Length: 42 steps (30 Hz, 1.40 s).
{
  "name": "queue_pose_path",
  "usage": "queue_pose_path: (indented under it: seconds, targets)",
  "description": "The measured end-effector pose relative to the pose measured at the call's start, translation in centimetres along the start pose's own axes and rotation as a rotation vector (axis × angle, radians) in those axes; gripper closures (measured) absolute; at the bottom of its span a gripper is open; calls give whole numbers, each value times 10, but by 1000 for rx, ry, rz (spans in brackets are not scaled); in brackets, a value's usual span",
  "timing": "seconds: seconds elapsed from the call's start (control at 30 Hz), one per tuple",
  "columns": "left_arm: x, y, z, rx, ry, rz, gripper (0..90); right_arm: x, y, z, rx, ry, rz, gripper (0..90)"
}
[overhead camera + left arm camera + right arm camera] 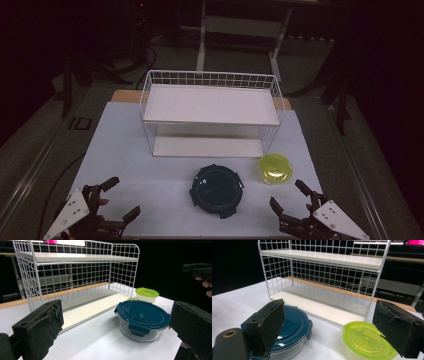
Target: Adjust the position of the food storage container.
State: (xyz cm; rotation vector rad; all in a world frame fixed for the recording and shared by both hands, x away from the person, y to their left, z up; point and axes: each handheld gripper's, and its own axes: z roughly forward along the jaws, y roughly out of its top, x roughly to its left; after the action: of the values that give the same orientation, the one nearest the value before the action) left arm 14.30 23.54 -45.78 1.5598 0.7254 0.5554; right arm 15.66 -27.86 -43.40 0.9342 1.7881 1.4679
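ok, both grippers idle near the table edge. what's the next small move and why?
Probably ease the right gripper forward over the green-lidded container, jaws either side of it. Both grippers stand open and hold nothing; that small tub sits nearest the right one, just ahead of it, beside the blue-lidded container. The wire shelf rack behind has bare shelves, a likely destination.

Both grippers black: left gripper point(116, 200), right gripper point(290, 196). Each carries a grey three-cornered plate with small screw holes. Jaw pads are worn black foam, edges frayed; brass-ringed hole on right body.
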Motion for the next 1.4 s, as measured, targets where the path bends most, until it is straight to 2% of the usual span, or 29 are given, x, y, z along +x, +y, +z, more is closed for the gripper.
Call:
queue_pose_path:
  seconds: [0.13, 0.27, 0.37, 0.43, 0.5, 0.63, 0.73, 1.03, 1.33, 1.4]
  targets:
    - [0, 0, 0, 0, 1, 0, 0, 1, 3, -1, -1, 9, -4, 104]
    - [-1, 2, 1, -8, 0, -6, 0, 0, 10, 1, 8, 38, 13, 104]
    - [-2, 1, 2, -3, -4, -4, 0, -1, 18, 4, 6, 33, 25, 104]
    - [-2, 1, 3, -1, -3, -2, 0, -3, 23, 5, 6, 40, 9, 104]
    - [-2, 1, 3, 0, -6, -2, 0, -3, 27, 8, 22, 23, -23, 137]
    - [-2, 0, 4, 6, -10, -3, 0, -7, 28, 20, 116, 67, -61, 231]
    - [-1, -1, 5, 8, -13, -3, 0, -10, 26, 30, 160, 122, -52, 331]
    - [-2, -1, 6, 8, -16, -2, 0, -12, 11, 54, 240, 198, -17, 526]
    - [-2, -2, 7, 15, -21, -2, 0, -8, -14, 73, 328, 254, 9, 593]
    - [-2, -2, 7, 15, -21, 0, 0, -3, -22, 79, 364, 278, 6, 619]
